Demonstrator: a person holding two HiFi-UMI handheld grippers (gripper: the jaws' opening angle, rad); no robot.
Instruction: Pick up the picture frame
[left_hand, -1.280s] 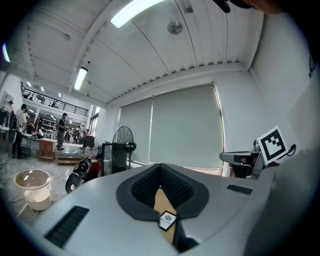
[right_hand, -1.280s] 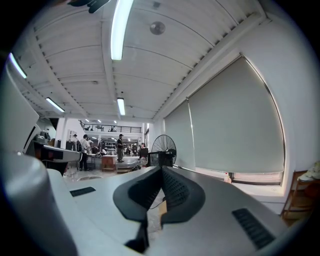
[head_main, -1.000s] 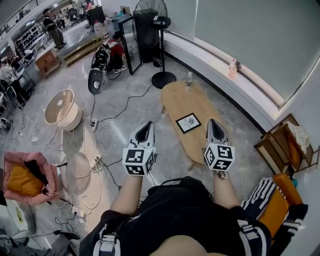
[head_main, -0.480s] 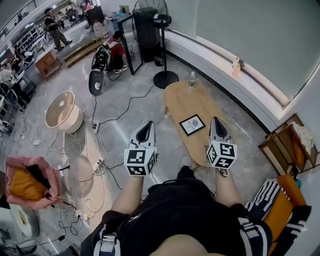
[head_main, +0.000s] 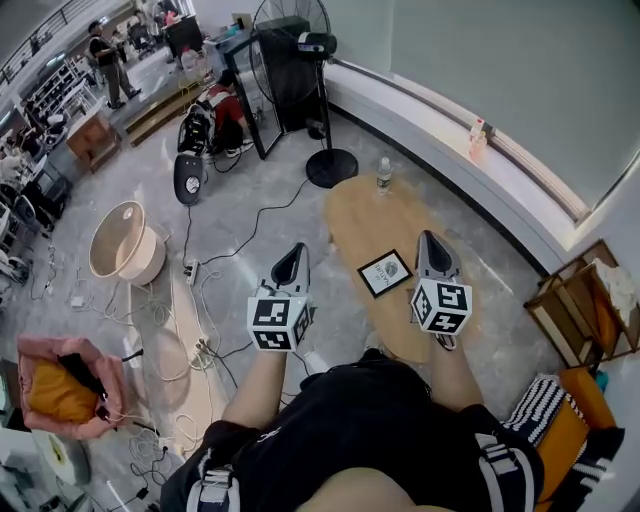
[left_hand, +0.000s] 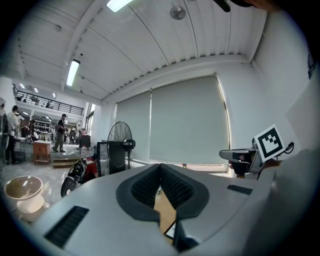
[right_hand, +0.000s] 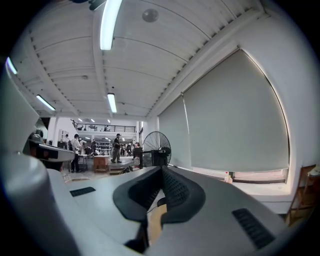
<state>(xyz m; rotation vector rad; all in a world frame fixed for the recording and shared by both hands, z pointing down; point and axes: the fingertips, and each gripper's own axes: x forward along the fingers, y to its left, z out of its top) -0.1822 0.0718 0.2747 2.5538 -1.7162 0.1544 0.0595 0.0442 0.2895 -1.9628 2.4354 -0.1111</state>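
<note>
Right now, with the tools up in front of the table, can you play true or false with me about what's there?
1. The picture frame lies flat on the wooden table. True.
2. The left tool is holding the picture frame. False: it is shut with nothing in it, apart from the frame.
3. A water bottle stands at the table's far end. True.
4. The right tool is wide open. False: its jaws are together with nothing between them.

Print on the picture frame (head_main: 385, 272) is unreadable
</note>
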